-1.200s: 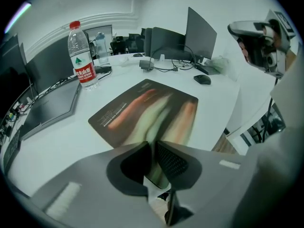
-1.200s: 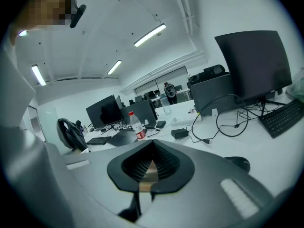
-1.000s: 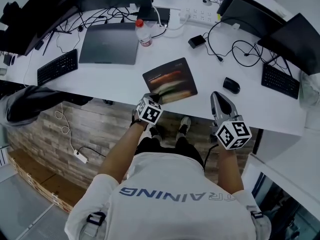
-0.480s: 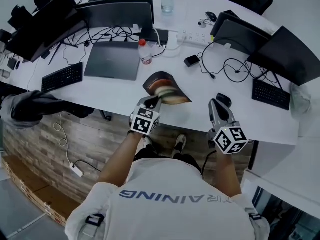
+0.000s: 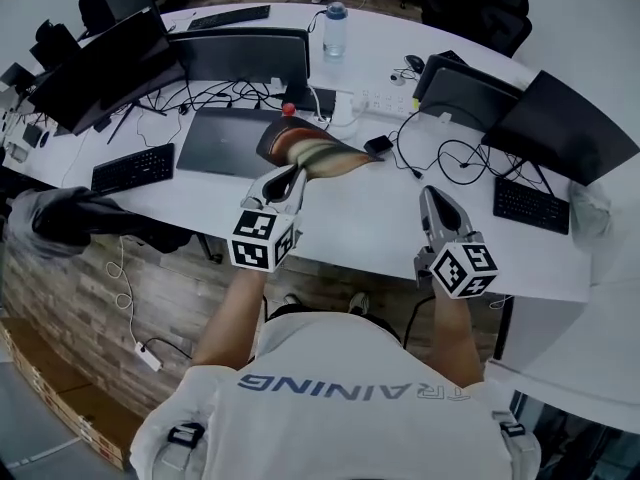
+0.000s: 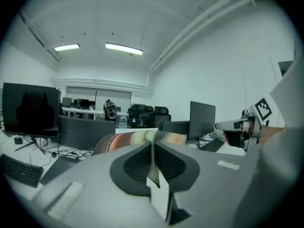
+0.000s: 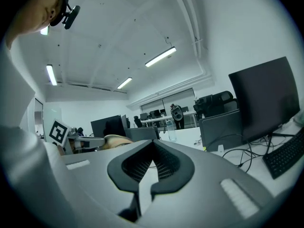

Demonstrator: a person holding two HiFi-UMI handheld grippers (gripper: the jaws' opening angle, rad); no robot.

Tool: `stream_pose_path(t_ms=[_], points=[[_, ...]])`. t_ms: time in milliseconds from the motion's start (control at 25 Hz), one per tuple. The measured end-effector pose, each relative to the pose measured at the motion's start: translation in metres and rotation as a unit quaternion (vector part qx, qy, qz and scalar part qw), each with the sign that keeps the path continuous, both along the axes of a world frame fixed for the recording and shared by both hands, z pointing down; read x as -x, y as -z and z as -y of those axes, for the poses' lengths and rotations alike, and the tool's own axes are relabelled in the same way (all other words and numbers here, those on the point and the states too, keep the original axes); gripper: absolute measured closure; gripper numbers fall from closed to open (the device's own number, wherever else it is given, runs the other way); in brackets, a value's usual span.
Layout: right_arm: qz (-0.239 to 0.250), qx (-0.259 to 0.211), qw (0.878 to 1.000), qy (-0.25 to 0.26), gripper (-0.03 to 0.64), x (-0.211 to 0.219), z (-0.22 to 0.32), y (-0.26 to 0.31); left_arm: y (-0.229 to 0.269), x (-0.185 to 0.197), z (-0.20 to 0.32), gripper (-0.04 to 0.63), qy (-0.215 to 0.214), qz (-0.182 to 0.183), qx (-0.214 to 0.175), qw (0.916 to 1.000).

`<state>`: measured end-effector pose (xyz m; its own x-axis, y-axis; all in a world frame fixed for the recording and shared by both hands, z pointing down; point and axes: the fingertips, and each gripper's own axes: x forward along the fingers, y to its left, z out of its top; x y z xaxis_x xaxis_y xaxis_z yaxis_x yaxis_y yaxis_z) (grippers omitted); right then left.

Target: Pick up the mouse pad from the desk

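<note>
The mouse pad [image 5: 322,155], dark with a coloured print, hangs in the air above the white desk [image 5: 350,228] and droops away from my left gripper [image 5: 290,179]. That gripper is shut on the pad's near edge. In the left gripper view the pad [image 6: 135,138] curls over just beyond the closed jaws of the left gripper [image 6: 152,145]. My right gripper [image 5: 432,194] hovers over the desk's front edge to the right, shut with nothing in it. The right gripper view shows its jaws [image 7: 153,144] meeting at the tips, with the pad [image 7: 118,140] off to the left.
On the desk lie a closed laptop [image 5: 225,140], a keyboard [image 5: 132,168] at left and another keyboard [image 5: 530,205] at right. Several monitors, a power strip [image 5: 385,100], a water bottle [image 5: 336,30] and tangled cables [image 5: 455,153] fill the back.
My left gripper has lifted the mouse pad off the desk and carried it up and away from me; the pad now sags in the air. My right gripper rose slightly.
</note>
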<state>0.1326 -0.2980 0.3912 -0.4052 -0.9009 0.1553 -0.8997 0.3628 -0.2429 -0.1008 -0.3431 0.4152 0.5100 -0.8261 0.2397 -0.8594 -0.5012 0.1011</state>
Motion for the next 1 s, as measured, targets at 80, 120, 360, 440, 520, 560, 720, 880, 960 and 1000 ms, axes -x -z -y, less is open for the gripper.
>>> stream_pose_path(t_ms=[80, 120, 360, 440, 520, 560, 720, 880, 960, 1000], points=[[0.000, -0.015, 1.000, 0.004, 0.601, 0.002, 0.005, 0.014, 0.030, 0.005, 0.002, 0.569, 0.008, -0.012, -0.027, 0.9995], [0.000, -0.022, 1.000, 0.006, 0.601, 0.003, 0.007, 0.020, 0.043, 0.008, 0.003, 0.569, 0.011, -0.017, -0.039, 0.9990], [0.002, -0.073, 0.997, 0.017, 0.601, 0.011, 0.014, 0.065, 0.116, 0.023, -0.005, 0.569, 0.029, -0.049, -0.110, 0.9924], [0.001, -0.092, 0.996, 0.018, 0.601, 0.013, 0.014, 0.080, 0.132, 0.028, -0.009, 0.569, 0.036, -0.051, -0.128, 0.9898], [0.002, -0.107, 0.994, 0.021, 0.601, 0.015, 0.013, 0.093, 0.138, 0.031, -0.011, 0.569, 0.041, -0.052, -0.135, 0.9886], [0.003, -0.114, 0.993, 0.025, 0.601, 0.016, 0.012, 0.097, 0.138, 0.032, -0.012, 0.569, 0.043, -0.053, -0.135, 0.9885], [-0.004, -0.125, 0.991, 0.035, 0.603, 0.020, 0.009, 0.103, 0.134, 0.034, -0.014, 0.569, 0.048, -0.057, -0.130, 0.9888], [-0.006, -0.126, 0.991, 0.039, 0.603, 0.022, 0.008, 0.106, 0.132, 0.037, -0.019, 0.569, 0.051, -0.061, -0.127, 0.9886], [-0.007, -0.126, 0.991, 0.041, 0.603, 0.023, 0.007, 0.107, 0.131, 0.038, -0.020, 0.569, 0.052, -0.063, -0.126, 0.9887], [-0.007, -0.126, 0.991, 0.043, 0.603, 0.023, 0.007, 0.107, 0.131, 0.038, -0.021, 0.569, 0.052, -0.063, -0.126, 0.9887]])
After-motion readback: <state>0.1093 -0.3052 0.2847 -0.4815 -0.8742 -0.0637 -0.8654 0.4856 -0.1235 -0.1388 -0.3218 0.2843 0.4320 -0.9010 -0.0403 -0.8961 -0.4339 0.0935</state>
